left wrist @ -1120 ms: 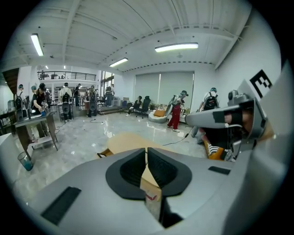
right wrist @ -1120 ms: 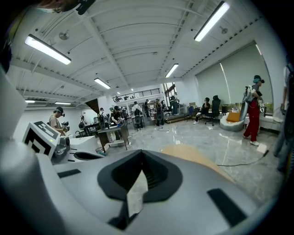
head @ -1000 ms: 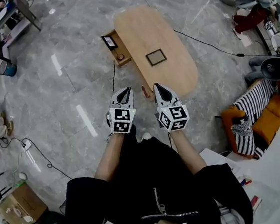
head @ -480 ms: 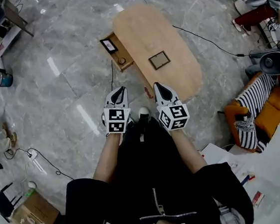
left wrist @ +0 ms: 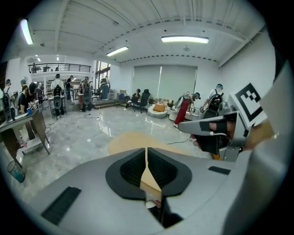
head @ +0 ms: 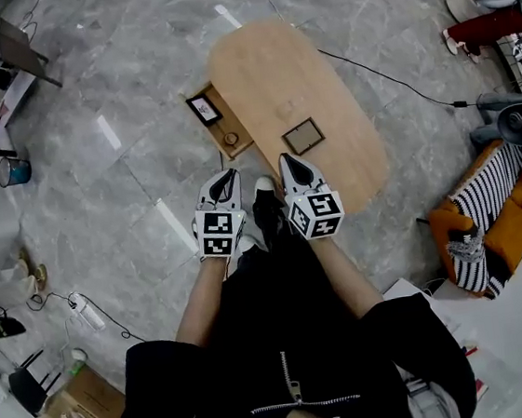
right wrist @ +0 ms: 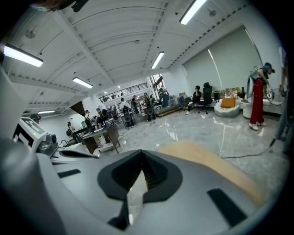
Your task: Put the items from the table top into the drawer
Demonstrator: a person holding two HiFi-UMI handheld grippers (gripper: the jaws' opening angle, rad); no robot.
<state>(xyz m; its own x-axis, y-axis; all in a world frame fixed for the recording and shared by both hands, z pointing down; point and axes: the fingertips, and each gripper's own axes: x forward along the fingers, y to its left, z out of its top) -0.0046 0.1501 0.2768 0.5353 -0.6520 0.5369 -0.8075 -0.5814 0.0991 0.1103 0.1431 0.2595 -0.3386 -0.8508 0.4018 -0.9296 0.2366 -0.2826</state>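
The person's dark clothing fills the bottom of the head view, with both forearms reaching forward. The left gripper (head: 230,172) and the right gripper (head: 285,159) are held side by side. The left one's fingers (left wrist: 130,172) meet at the tips with nothing between them, and the right one's are closed and empty too, as they were a second ago. A light shoe (head: 263,186) shows between the two grippers.

A second ago the pale wooden worktop (head: 320,65) lay further ahead. It has since drawn closer, and its near end now reaches past the right gripper's tip. The picture frame (head: 303,137), which was well ahead then, now lies flat just beyond that tip, near the worktop's left edge.

The drawer (head: 235,122) stands pulled out from the worktop's left side. It holds a small dark-framed picture (head: 204,110) at its far end and a small round thing (head: 232,139) at its near end.

The floor (head: 127,97) is polished grey stone, and a black cable (head: 386,77) runs across it to the right. An orange sofa (head: 501,223) with a striped cover sits at the right. A cardboard box (head: 82,406) stands at lower left, and a blue bin (head: 15,170) is further off. The gripper views show a large hall with strip lights and distant people at desks.
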